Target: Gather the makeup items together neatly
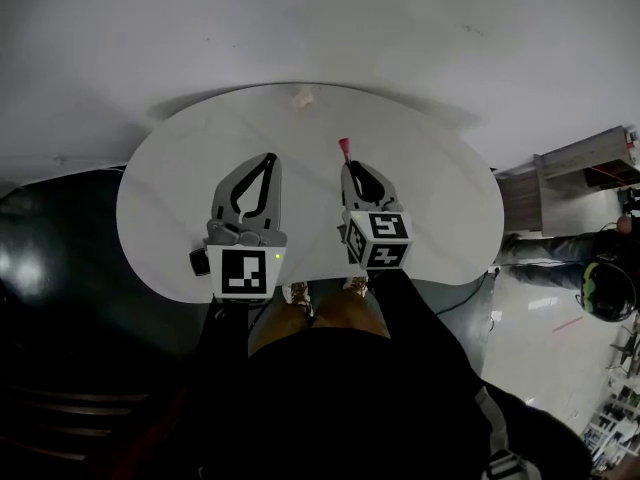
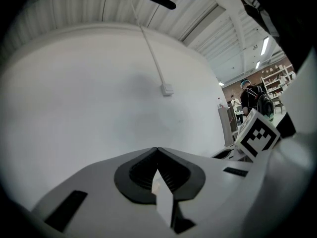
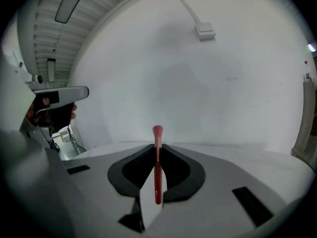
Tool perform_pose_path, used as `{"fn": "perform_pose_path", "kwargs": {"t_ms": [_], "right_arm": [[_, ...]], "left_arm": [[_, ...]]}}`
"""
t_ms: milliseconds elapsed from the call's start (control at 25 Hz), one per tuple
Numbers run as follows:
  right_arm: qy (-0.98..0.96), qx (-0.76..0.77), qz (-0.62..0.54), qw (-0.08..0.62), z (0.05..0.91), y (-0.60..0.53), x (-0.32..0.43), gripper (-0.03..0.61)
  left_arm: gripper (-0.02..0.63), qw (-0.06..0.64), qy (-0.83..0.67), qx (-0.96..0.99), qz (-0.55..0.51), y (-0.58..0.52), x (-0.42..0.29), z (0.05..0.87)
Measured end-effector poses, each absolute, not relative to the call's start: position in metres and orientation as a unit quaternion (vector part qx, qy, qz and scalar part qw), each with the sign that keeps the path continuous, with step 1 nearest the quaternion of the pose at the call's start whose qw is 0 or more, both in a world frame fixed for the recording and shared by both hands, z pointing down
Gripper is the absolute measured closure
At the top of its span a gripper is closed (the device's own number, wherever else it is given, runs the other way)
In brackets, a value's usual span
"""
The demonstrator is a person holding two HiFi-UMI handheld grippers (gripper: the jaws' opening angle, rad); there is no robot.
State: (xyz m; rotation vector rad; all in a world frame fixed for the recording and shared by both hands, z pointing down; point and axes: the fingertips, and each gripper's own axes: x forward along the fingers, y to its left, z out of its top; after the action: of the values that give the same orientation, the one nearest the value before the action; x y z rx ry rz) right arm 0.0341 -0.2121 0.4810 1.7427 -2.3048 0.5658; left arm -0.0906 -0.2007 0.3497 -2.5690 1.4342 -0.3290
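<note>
Above a white, bean-shaped table, two hand-held grippers point away from the person. The left gripper has its jaws pressed together on nothing, likely kept free in reserve. The right gripper pinches a slim red makeup stick lengthwise, pink tip poking out ahead, probably to lay it beside the small pale item at the table's far edge.

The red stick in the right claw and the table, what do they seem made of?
Red stick: likely plastic, smooth with a slight sheen, deep red with a paler pink tip. Table: smooth matte white top, perhaps laminate or painted board; the look doesn't settle which.
</note>
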Motion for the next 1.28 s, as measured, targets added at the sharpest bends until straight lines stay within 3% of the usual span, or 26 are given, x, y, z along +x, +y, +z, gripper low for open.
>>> {"fn": "perform_pose_path", "kwargs": {"t_ms": [840,1280], "right_arm": [[-0.717,0.584,0.302,0.231,0.636,-0.208,-0.031,0.514],[-0.691,0.598,0.343,0.218,0.651,-0.204,-0.028,0.514]], "left_arm": [[0.598,0.042,0.471,-0.872,-0.127,-0.194,-0.160,0.392],[0.598,0.031,0.486,-0.865,-0.124,-0.198,-0.182,0.400]]}}
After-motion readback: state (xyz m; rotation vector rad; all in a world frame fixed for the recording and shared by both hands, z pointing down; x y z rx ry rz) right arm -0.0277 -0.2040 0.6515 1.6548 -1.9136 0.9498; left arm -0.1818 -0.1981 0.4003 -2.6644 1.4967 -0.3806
